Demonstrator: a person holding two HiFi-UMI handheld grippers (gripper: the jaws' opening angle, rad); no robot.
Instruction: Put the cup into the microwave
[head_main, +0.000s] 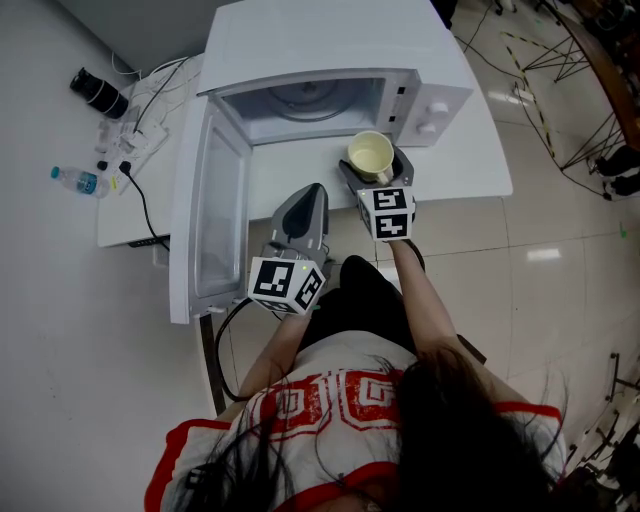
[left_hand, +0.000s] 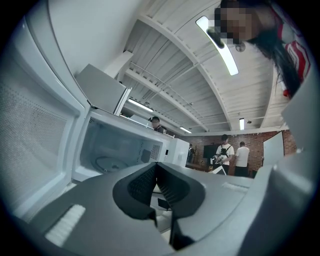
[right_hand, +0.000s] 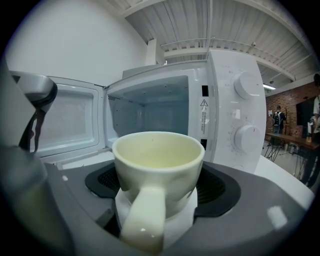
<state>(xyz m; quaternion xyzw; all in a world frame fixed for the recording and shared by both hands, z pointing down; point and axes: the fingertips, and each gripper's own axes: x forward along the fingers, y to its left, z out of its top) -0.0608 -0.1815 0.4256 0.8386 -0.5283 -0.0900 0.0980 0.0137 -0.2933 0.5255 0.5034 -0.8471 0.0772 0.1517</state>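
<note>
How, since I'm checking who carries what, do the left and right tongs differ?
The left tongs are shut on nothing; the right tongs are clamped on the cream cup. The left tongs sit nearer the person, the right tongs nearer the microwave. Both face its open front.

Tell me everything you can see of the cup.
The cup is a pale cream mug, glossy like ceramic, with one thick handle. It is upright and looks empty. The right gripper clamps its body between the jaws, handle pointing back along the gripper. It is outside the microwave, just before the open cavity. Whether its base touches the table cannot be told.
</note>
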